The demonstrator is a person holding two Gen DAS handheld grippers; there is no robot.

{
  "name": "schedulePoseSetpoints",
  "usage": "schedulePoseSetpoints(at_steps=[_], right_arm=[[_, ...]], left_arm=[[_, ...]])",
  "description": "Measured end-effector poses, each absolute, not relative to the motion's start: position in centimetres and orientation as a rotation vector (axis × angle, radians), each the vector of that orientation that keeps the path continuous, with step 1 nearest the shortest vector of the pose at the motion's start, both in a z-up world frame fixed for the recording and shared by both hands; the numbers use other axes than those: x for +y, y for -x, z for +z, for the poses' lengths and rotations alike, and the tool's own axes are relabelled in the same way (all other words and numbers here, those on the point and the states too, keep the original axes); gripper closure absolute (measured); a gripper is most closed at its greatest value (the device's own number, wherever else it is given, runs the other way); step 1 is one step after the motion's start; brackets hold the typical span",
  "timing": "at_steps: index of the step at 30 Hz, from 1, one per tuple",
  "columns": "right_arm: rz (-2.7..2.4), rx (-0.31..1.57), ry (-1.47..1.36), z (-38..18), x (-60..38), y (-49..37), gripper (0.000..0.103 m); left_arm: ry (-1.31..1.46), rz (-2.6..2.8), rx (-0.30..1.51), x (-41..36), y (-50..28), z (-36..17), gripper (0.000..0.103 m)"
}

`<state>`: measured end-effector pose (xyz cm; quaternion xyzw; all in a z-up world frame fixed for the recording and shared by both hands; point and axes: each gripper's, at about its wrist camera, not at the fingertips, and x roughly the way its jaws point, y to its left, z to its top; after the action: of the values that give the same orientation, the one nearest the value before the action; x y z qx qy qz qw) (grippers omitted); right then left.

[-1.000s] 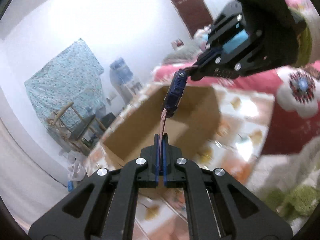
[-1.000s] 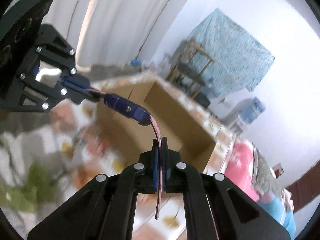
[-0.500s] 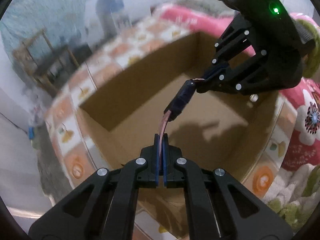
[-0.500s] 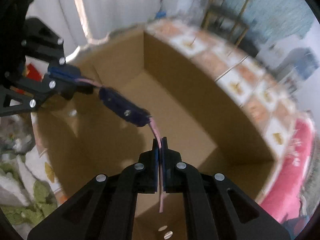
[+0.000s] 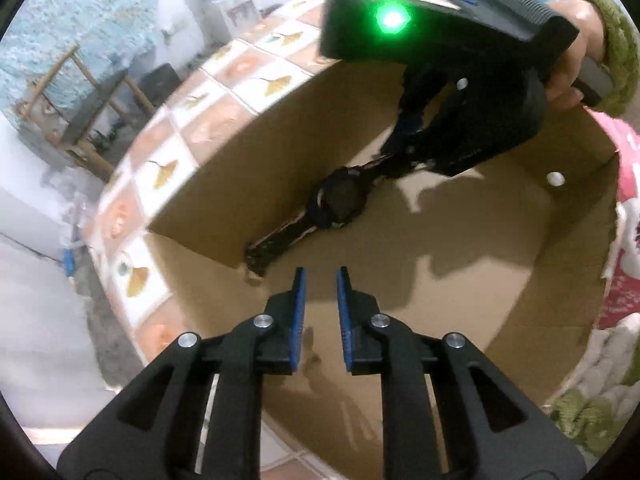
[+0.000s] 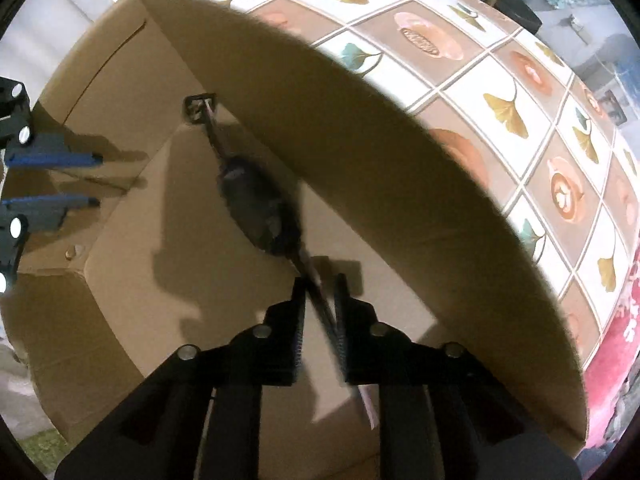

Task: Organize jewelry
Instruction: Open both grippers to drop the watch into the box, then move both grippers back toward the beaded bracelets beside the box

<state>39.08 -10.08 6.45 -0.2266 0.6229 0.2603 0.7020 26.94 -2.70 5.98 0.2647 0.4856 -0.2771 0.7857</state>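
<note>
So you're right at the drop-off step here: the watch [image 5: 340, 202] is down inside the cardboard box [image 5: 520, 288], stretched out along the foot of the far wall, with its buckle end [image 6: 199, 107] tucked toward the corner. Your left gripper [image 5: 320, 312] has its jaws parted a little and nothing between them, hovering just short of the near strap tip, so that end looks free. Your right gripper [image 6: 320, 312] is the iffy one: its jaws are also a bit apart, and the strap [image 6: 320, 308] runs diagonally through the gap, maybe brushing one pad, but it doesn't look pinched. Things are blurry there, so I can't swear it's fully loose. Whether the watch lies flat on the box floor or leans on the wall, I can't tell either. My take is the placing is basically done for this piece. Next move, I'd say: open your right jaws a touch wider so the strap can't snag, then lift both grippers straight up out of the box without dragging the watch along. The tiled tabletop [image 6: 500, 112] around the box shows no other jewelry in these views.
</note>
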Motion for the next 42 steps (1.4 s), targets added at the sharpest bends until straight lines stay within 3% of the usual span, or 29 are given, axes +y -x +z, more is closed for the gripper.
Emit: schedulePoseSetpoints(at_steps=[4, 6, 13, 14, 16, 18, 21, 23, 27, 31, 36, 42], right_arm=[[0.555, 1.366, 0.519, 6.7, -10.5, -38.9, 0.079], [0.532, 1.348, 0.537, 7.0, -10.7, -38.8, 0.076], [0.495, 1.254, 0.479, 10.4, -11.6, -36.4, 0.065], [0.498, 1.233, 0.462, 11.6, -11.4, -34.9, 0.064], [0.511, 1.152, 0.403, 15.0, -11.5, -33.1, 0.054], [0.513, 1.051, 0.352, 18.2, -12.1, -30.5, 0.035], [0.490, 0.860, 0.289, 22.3, -13.4, -24.0, 0.014], [0.488, 0.770, 0.253, 23.6, -14.1, -19.1, 0.007], [0.429, 0.724, 0.233, 22.1, -14.7, -12.7, 0.007], [0.294, 0.853, 0.249, 15.1, -14.2, -7.9, 0.007], [0.199, 0.993, 0.197, 7.2, -13.4, -6.3, 0.007], [0.130, 1.052, 0.102, 3.5, -13.9, -7.9, 0.007]], left_arm=[[-0.541, -0.587, 1.012, -1.7, -26.6, 6.8, 0.086], [-0.519, -0.582, 0.983, -1.1, -26.3, 7.6, 0.075], [-0.386, -0.569, 0.845, 1.7, -23.0, 11.6, 0.057], [-0.354, -0.562, 0.814, 2.4, -21.7, 12.4, 0.049], [-0.305, -0.543, 0.763, 3.5, -19.5, 13.5, 0.039], [-0.246, -0.538, 0.712, 4.8, -16.7, 14.3, 0.026], [-0.195, -0.499, 0.670, 6.2, -12.7, 14.0, 0.018], [-0.164, -0.473, 0.655, 6.9, -10.0, 12.6, 0.016], [-0.094, -0.427, 0.718, 6.7, -6.9, 8.5, 0.015], [-0.066, -0.372, 0.805, 5.7, -5.1, 3.7, 0.015], [-0.048, -0.308, 0.903, 4.7, -5.3, -1.4, 0.015], [-0.032, -0.303, 0.935, 4.3, -5.5, -3.3, 0.014]])
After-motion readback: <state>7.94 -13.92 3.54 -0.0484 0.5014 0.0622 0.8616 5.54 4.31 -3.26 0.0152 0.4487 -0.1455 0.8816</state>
